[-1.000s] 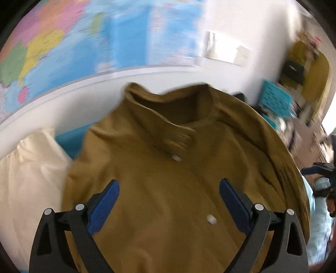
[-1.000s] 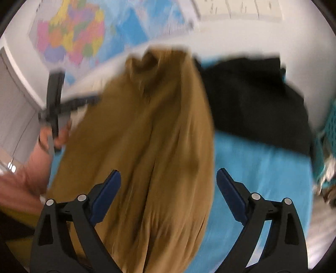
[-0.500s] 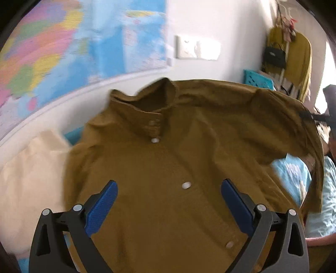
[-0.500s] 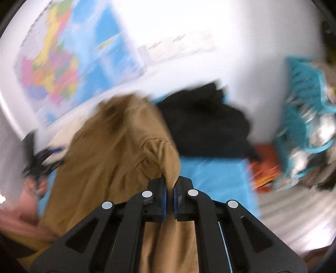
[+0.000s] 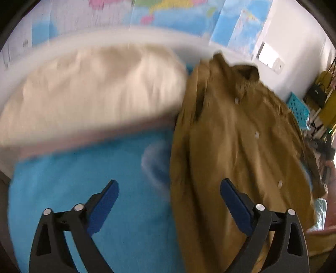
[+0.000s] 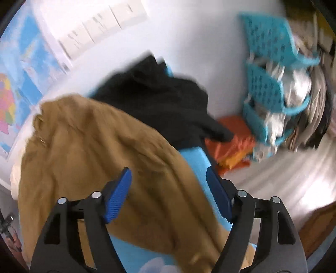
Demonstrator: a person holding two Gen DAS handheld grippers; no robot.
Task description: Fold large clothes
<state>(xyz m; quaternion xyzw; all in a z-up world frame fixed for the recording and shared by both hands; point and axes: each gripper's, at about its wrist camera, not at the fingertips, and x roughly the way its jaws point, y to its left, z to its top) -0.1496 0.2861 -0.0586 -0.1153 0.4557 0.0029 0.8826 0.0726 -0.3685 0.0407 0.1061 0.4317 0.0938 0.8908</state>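
A mustard-brown buttoned shirt (image 5: pixel 235 151) lies front up on a bright blue bed sheet (image 5: pixel 88 189), collar toward the wall. In the left wrist view my left gripper (image 5: pixel 169 198) is open and empty, hovering over the shirt's left edge and the bare sheet. In the right wrist view the shirt (image 6: pixel 100 151) lies rumpled, its right side draped toward the bed edge. My right gripper (image 6: pixel 170 193) is open and empty just above that side of the shirt.
A cream pillow (image 5: pixel 88 88) lies at the bed head, left of the shirt. A black garment (image 6: pixel 159 92) is heaped beyond the shirt. Turquoise baskets (image 6: pixel 271 88) and orange fabric (image 6: pixel 233 142) sit on the floor to the right. A map (image 5: pixel 178 14) covers the wall.
My right gripper was shut on the shirt's right side half a second ago; it is now open and the fabric has dropped. My left gripper has swung left, off the shirt's front.
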